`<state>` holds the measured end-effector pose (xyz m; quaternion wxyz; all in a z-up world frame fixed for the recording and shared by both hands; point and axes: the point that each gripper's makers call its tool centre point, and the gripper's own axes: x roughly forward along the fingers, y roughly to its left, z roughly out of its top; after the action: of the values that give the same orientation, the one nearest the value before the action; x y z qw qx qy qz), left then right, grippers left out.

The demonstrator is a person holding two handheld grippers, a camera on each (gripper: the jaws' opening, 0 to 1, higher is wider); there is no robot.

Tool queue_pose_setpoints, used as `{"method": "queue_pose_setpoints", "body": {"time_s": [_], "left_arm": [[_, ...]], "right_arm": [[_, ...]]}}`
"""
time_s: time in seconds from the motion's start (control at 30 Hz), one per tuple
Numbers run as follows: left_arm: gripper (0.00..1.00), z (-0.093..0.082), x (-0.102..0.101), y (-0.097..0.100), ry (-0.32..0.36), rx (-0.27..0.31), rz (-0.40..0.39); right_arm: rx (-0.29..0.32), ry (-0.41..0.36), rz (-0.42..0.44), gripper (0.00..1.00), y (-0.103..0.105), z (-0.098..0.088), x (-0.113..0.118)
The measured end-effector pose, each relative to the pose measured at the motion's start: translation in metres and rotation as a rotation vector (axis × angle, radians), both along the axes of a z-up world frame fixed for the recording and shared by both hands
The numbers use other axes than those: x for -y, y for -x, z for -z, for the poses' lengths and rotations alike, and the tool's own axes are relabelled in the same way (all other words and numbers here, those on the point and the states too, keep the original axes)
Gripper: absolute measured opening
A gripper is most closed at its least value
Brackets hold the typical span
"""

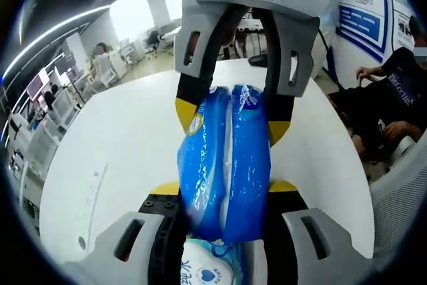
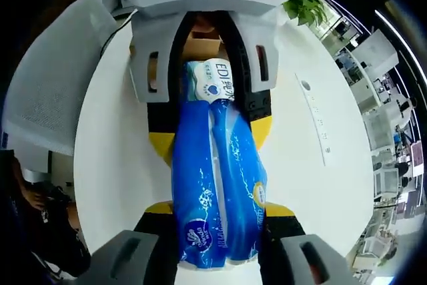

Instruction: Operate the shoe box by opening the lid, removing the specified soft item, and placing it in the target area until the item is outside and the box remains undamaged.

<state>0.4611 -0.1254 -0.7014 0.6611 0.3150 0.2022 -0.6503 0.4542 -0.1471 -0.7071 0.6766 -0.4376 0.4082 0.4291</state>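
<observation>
The blue tissue pack is held in the air above the white table, gripped at both ends. The left gripper is clamped on one end, and the right gripper is clamped on the other end, so the pack spans between the two tools. A brown box is partly visible behind the left gripper in the right gripper view; its lid state cannot be determined. Risk: the pack is soft and its wrapper is slick. Pulling the grippers apart could tear the wrapper, and uneven release could drop the pack outside the target area.
</observation>
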Motion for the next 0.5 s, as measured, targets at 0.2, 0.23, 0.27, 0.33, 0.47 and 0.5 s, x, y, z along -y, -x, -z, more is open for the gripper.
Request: {"method": "queue_pose_setpoints", "body": {"time_s": [0.2,0.23,0.27,0.33,0.47,0.5], "left_arm": [[0.43,0.009,0.004,-0.008,-0.014,-0.003,-0.003],[0.43,0.011,0.005,-0.009,-0.015,-0.006,-0.006],[0.43,0.012,0.005,-0.01,-0.016,-0.007,-0.006],[0.43,0.014,0.006,-0.012,-0.014,-0.013,-0.011],[0.43,0.02,0.009,-0.015,-0.022,-0.017,-0.014],[0.43,0.022,0.01,-0.016,-0.023,-0.015,-0.014]], "right_arm": [[-0.01,0.006,0.0,0.43,-0.007,0.008,0.004],[-0.012,0.008,0.0,0.43,-0.008,0.01,0.005],[-0.013,0.009,-0.002,0.43,-0.009,0.011,0.005],[-0.018,0.01,-0.006,0.43,-0.011,0.014,0.008],[-0.025,0.012,-0.008,0.43,-0.016,0.021,0.011],[-0.025,0.013,-0.008,0.43,-0.017,0.022,0.012]]}}
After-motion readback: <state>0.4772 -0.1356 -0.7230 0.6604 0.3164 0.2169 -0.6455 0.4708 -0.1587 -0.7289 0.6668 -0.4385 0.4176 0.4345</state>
